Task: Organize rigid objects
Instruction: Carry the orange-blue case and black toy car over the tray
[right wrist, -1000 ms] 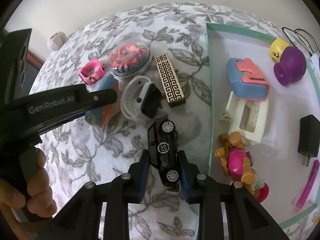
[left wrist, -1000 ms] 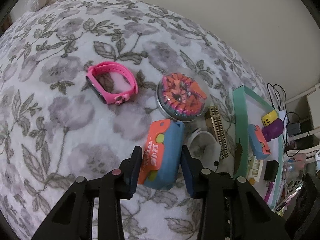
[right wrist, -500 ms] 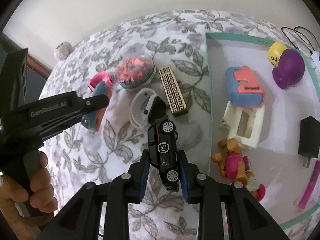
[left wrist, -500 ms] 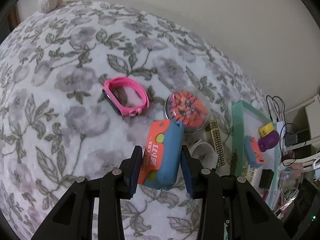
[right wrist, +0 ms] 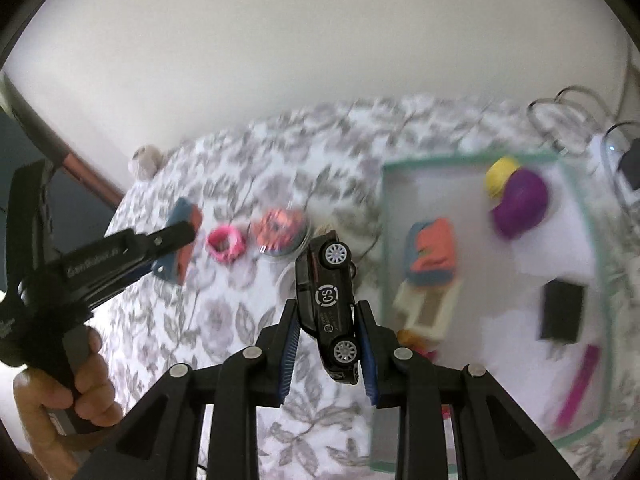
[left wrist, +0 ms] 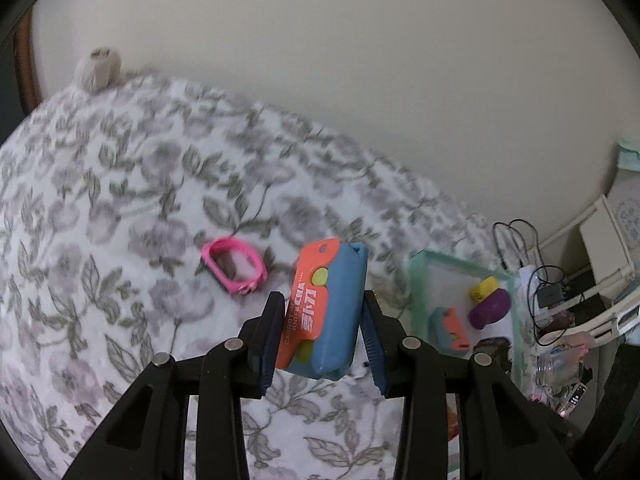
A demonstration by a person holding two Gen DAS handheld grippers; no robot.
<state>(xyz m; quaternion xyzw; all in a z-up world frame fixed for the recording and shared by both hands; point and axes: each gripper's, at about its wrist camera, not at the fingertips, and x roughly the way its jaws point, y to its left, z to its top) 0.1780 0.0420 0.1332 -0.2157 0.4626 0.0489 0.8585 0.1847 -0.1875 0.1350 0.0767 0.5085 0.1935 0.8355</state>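
Note:
My left gripper (left wrist: 322, 314) is shut on an orange-and-blue toy knife (left wrist: 325, 308) and holds it in the air above the flowered bedspread (left wrist: 100, 248). In the right wrist view that same toy knife (right wrist: 180, 236) shows at the left, in the left gripper held by a hand (right wrist: 60, 392). My right gripper (right wrist: 325, 322) is shut on a black toy car (right wrist: 326, 300), also lifted clear of the bed. The green-rimmed white tray (right wrist: 602, 264) lies to the right, and its rim (left wrist: 460, 264) shows in the left wrist view too.
On the bed lie a pink watch band (left wrist: 234, 266) and a clear dome with an orange toy (right wrist: 280, 232). The tray holds a second orange-and-blue knife (right wrist: 434, 252), a purple-and-yellow toy (right wrist: 516, 196), a cream block (right wrist: 428, 308), a black charger (right wrist: 560, 316) and a pink stick (right wrist: 576, 388). Cables (left wrist: 516, 240) lie beyond.
Both grippers have risen from the bed with their loads, the knife and the car. The views now tilt up toward the wall and the bed's objects look smaller and blurred.

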